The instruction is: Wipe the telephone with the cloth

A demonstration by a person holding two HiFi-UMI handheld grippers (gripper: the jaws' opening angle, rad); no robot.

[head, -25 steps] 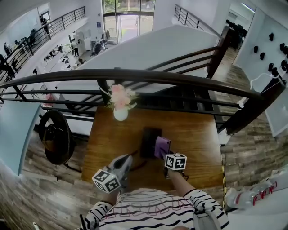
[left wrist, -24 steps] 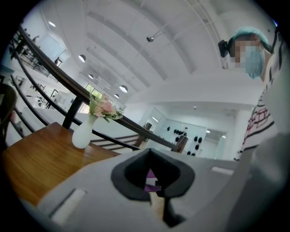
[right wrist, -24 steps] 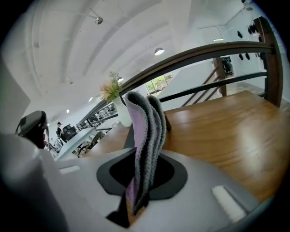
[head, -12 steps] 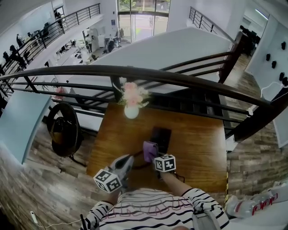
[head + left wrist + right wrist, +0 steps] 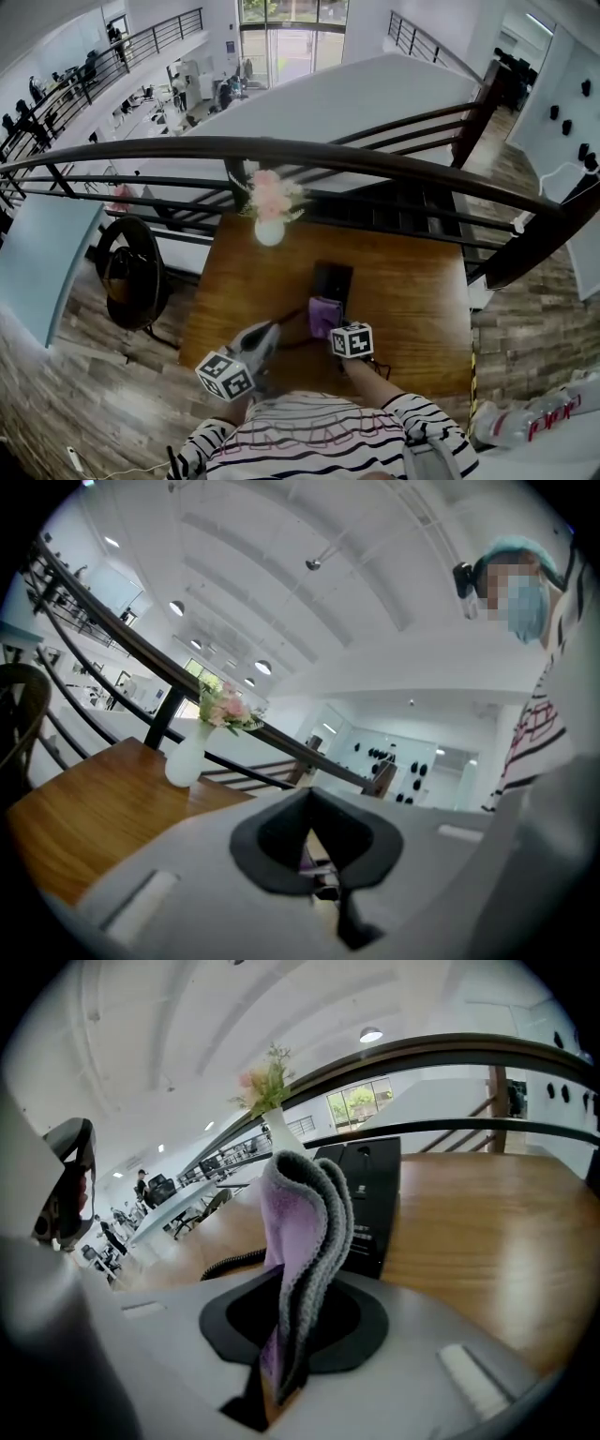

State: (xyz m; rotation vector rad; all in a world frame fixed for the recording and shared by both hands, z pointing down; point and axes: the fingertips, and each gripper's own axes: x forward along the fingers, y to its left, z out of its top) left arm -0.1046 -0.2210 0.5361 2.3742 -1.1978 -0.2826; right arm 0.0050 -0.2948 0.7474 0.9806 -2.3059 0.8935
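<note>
Your right gripper [image 5: 281,1372] is clamped on the cloth [image 5: 305,1232], at the 6 o'clock end of the telephone [image 5: 333,278]. Left gripper [image 5: 323,892] is pinched closed and empty at 7 o'clock. Wipe looks underway; 12 o'clock end probably not yet done.

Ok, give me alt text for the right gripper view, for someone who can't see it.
The right gripper clamps a folded purple-and-grey cloth upright, just in front of a flat black telephone lying on a brown wooden table. A white vase of pink flowers stands beyond it, by a dark railing.
</note>
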